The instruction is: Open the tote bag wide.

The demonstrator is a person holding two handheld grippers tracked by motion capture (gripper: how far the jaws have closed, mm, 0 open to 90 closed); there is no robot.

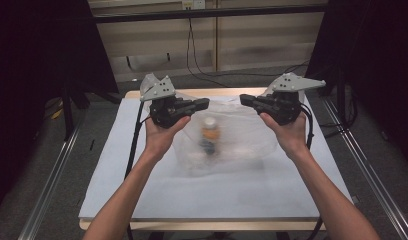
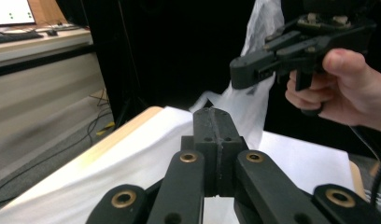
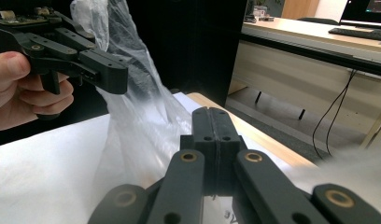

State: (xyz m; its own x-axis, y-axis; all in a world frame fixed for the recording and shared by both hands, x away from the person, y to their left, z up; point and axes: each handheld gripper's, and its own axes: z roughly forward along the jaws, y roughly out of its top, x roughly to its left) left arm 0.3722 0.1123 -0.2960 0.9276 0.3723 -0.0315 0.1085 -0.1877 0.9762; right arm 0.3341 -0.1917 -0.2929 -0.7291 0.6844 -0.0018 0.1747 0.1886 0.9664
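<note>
Clear thin plastic bag (image 1: 227,137) hangs between the two grippers above the white-covered table (image 1: 142,195). In the high view its upper edges run up to the jaw tips on both sides, and its lower part sags toward the cloth in front of the person's hands.

Left black two-jaw gripper (image 1: 204,103): held up over the far left part of the table, tips pointing toward the other gripper. In its own view the jaws are clenched flat together; whether any film is caught between them cannot be told from there. In the right gripper view, the bag's film rises beside and behind this gripper (image 3: 115,74).

Right black two-jaw gripper (image 1: 244,99): held at like height, tips pointing left, well apart from the left tips. Jaws clenched shut in its own view. In the left gripper view, film hangs down directly from its tips (image 2: 240,72); a pinch on the bag looks likely, not certain.

Bag appearance: transparent, crinkled, blurred. Inside it, a small bottle with a white cap and an orange-brown body (image 1: 209,132), upright, roughly midway between the grippers.
</note>
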